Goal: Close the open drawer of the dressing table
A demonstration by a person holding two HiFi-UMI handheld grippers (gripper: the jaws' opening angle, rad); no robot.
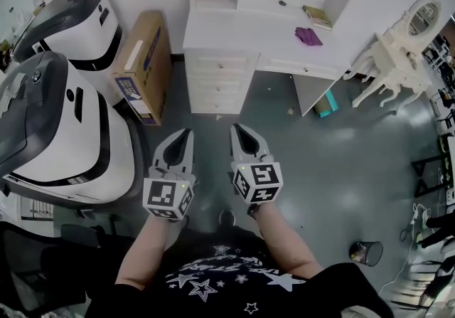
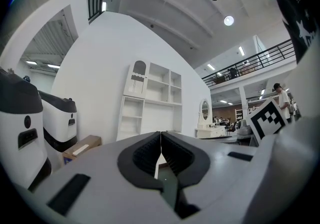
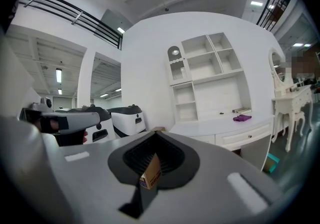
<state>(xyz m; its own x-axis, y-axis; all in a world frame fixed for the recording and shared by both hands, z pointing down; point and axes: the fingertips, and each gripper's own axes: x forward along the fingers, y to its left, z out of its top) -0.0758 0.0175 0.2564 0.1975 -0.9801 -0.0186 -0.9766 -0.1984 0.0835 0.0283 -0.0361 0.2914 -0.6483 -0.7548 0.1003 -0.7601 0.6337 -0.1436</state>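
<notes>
Left gripper (image 1: 187, 134) and right gripper (image 1: 237, 129) are held side by side and level, each with its jaws pressed together and nothing clamped between them. Both are pointed toward the white dressing table (image 1: 234, 32), which is set against the wall ahead, well apart from the tips. Whether any of its drawers (image 1: 217, 82) stands out cannot be told. A purple cloth (image 1: 308, 35) is laid on the tabletop, and a cardboard box (image 1: 146, 60) is propped just left of the drawers.

Large hall with mezzanine railing (image 2: 260, 59), white machines (image 1: 71, 139), a dressing table (image 1: 234, 33).
</notes>
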